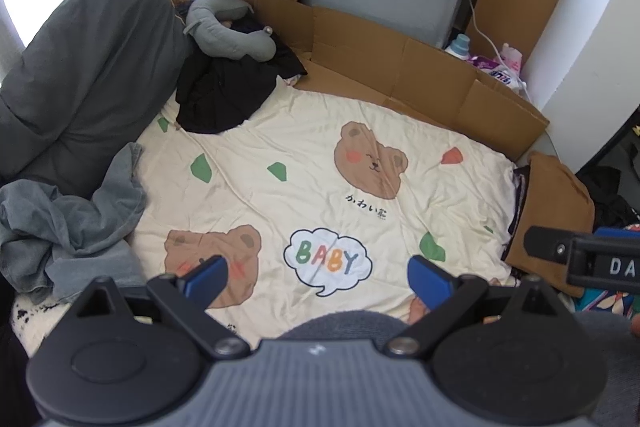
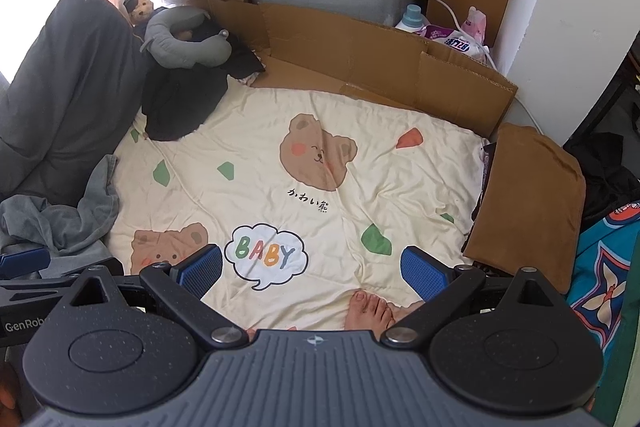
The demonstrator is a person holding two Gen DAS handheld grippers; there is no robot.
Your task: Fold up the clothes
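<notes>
Both claws empty above the bed; no garment picked yet.

Left wrist view: my left claw (image 1: 316,277) stands with its jaws apart, holding nothing, over the bear-print blanket (image 1: 320,163). The crumpled grey garment (image 1: 68,223) lies at the left edge; a folded brown garment (image 1: 556,211) rests at the right. Right wrist view: my right claw (image 2: 312,271) is likewise spread and empty, and the black garment (image 2: 180,99) lies heaped at the far left. Judged step: selection. Next move requires reaching left and gripping the grey garment.

Blown-out, perhaps window, glare upper-left
</notes>
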